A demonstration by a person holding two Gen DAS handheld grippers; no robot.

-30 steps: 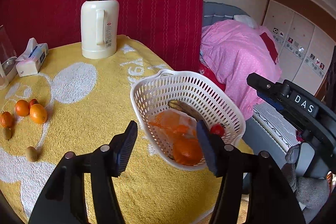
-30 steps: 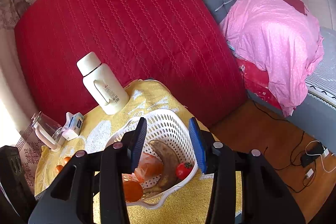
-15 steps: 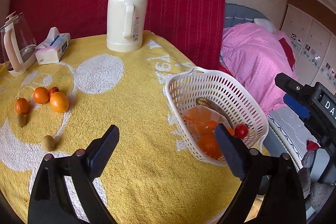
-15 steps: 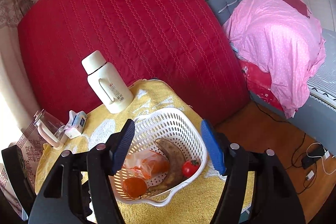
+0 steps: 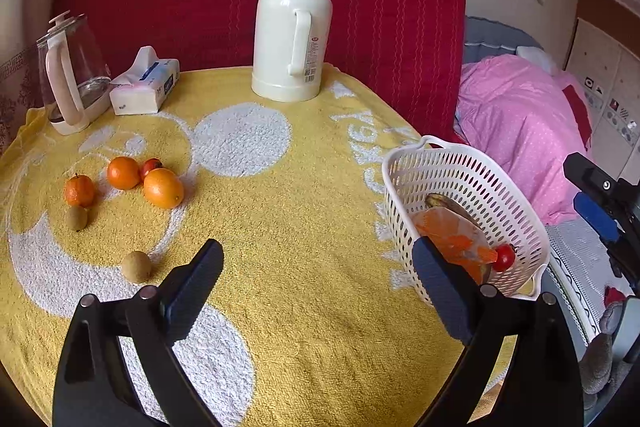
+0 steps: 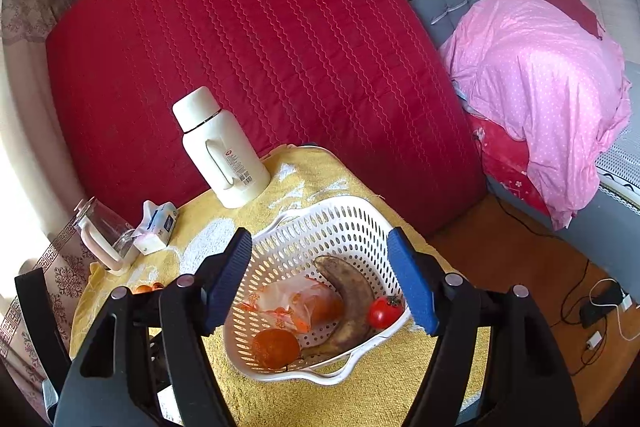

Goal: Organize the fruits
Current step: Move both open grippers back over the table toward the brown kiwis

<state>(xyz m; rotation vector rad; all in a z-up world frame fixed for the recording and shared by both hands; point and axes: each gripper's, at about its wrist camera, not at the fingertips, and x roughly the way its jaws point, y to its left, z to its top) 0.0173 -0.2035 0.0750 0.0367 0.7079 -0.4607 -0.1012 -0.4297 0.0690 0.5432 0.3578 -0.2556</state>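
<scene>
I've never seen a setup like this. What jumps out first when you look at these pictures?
Probably the white basket at the table's near right edge, already holding a browned banana, a tomato and an orange. Then the loose oranges and small brown fruits waiting on the yellow cloth to the left, with a tall cream flask standing behind them against the red backdrop.

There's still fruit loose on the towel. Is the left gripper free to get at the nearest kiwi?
Probably yes. The left gripper is empty, its jaws still opening, and the kiwi lies alone on the towel just left of its fingers, with nothing between them.
</scene>
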